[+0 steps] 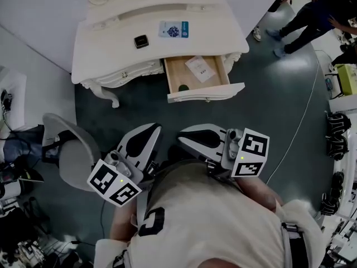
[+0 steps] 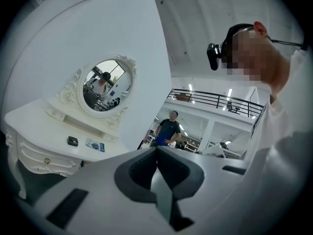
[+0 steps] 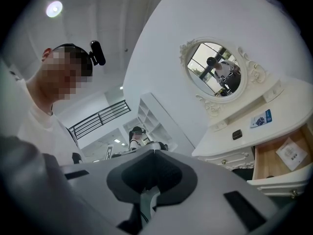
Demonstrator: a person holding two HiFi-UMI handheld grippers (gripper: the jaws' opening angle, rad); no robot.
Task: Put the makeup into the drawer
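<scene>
A grey chair (image 1: 72,149) stood at the far left, on the dark floor. Beyond it the white desk (image 1: 111,54) was pushed against the wall, with an oval mirror (image 2: 104,84) at its back. The makeup not yet put away lay on the desk top. A small dark case (image 1: 141,41) sat left of centre, and a blue-and-white packet (image 1: 173,29) lay just right of it and a little further back, the two apart. Below the packet the drawer (image 1: 206,92) was pulled out on the desk's right side. Inside it a dark round thing (image 1: 183,87) lay near the front left corner, and a white sachet (image 1: 199,68) lay tilted to its right, nearer the back. Off to the far right two bystanders (image 1: 312,10) stood on the floor.

The person stood well back from the desk, holding both tools close to the chest. The left gripper (image 2: 157,151) was level, its jaws closed together with nothing between them. The right gripper (image 3: 152,153), just beside it, was the same: jaws together and empty. Neither was near the case, the packet or the drawer.
</scene>
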